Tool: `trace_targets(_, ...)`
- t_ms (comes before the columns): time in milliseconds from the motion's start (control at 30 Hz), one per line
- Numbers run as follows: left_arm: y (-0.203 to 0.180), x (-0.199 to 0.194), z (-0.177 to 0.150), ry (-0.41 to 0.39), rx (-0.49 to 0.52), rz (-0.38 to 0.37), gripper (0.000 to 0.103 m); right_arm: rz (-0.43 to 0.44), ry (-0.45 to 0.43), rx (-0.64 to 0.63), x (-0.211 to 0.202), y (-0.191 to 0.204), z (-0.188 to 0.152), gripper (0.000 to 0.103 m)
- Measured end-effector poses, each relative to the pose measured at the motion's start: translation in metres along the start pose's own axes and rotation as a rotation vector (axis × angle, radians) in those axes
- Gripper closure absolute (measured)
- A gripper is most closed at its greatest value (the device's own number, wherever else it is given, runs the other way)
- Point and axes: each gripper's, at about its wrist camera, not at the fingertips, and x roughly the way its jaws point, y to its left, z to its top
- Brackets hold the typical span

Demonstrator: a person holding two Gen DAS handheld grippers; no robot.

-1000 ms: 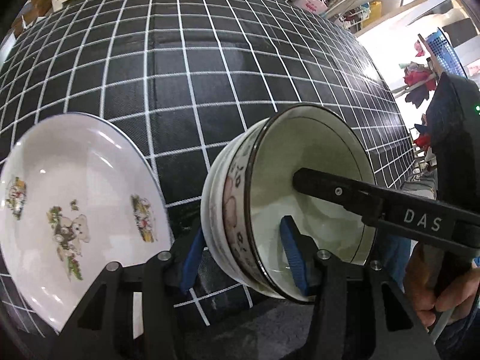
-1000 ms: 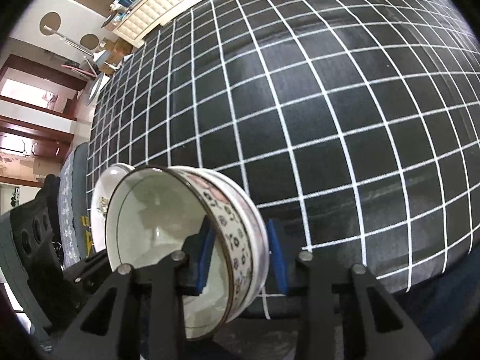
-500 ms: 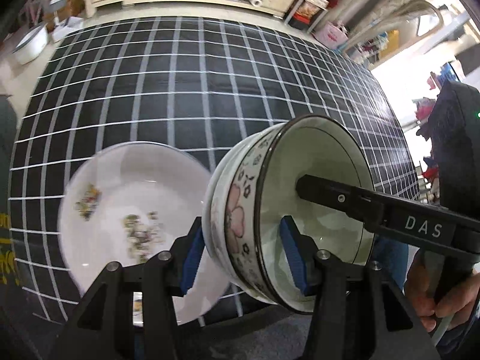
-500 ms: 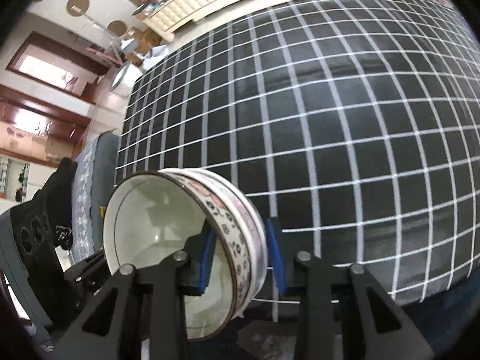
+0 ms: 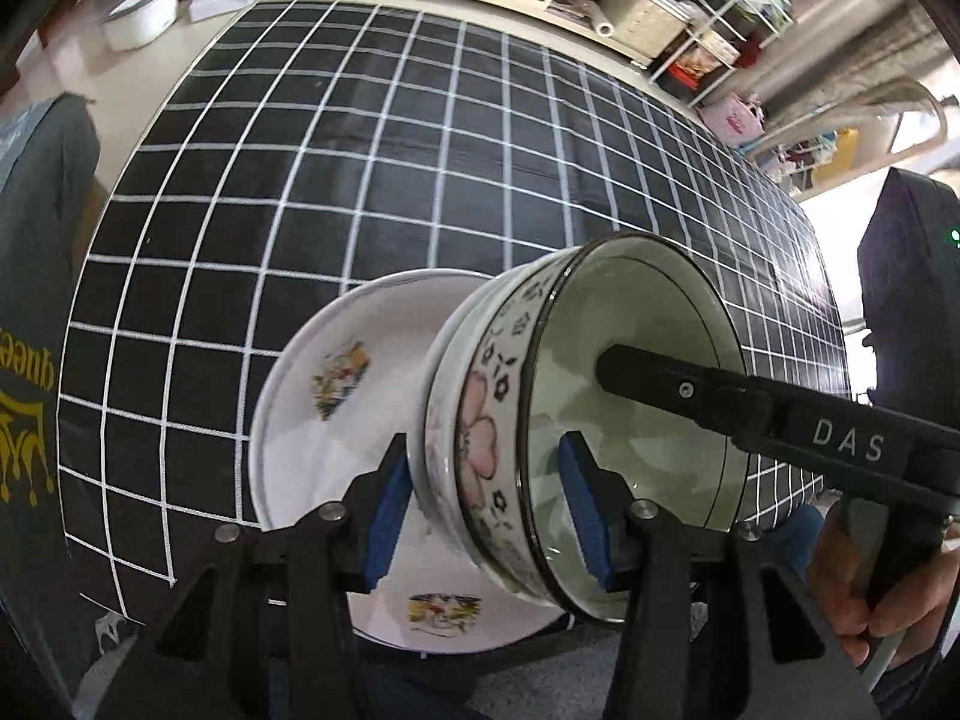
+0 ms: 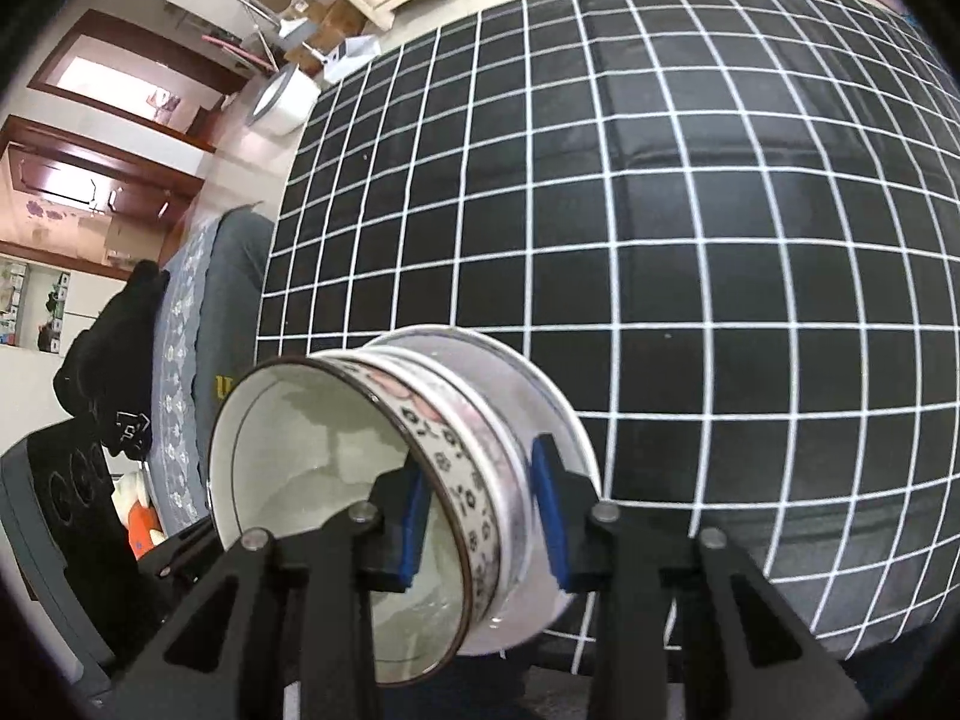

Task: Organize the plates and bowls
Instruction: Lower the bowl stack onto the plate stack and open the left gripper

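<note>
The stacked bowls (image 5: 540, 438) are carried above the white plate (image 5: 312, 420), which lies on the checked tablecloth (image 5: 420, 150). The left gripper (image 5: 486, 516) and the right gripper (image 6: 483, 516) are each partly closed, clamped on opposite walls of the stack. It should be lowered level onto the plate's middle, and both clamps eased off together.

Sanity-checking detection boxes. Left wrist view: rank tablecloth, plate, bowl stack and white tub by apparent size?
1. Checked tablecloth.
2-3. Plate and bowl stack: look alike; the stack is nearer and hides part of the plate.
4. White tub, far off.
</note>
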Motion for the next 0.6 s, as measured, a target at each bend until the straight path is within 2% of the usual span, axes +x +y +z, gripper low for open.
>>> trace_targets(367, 0.012, 0.012, 0.007, 0.006, -0.042, -0.024, 0.058, -0.033, 0.008, -0.003, 0.01, -0.003, 0.003, 0.067)
trace_targets(600, 0.013, 0.01, 0.008, -0.011, -0.034, -0.021, 0.058, 0.005, -0.004, 0.013, 0.01, -0.011, -0.001, 0.068)
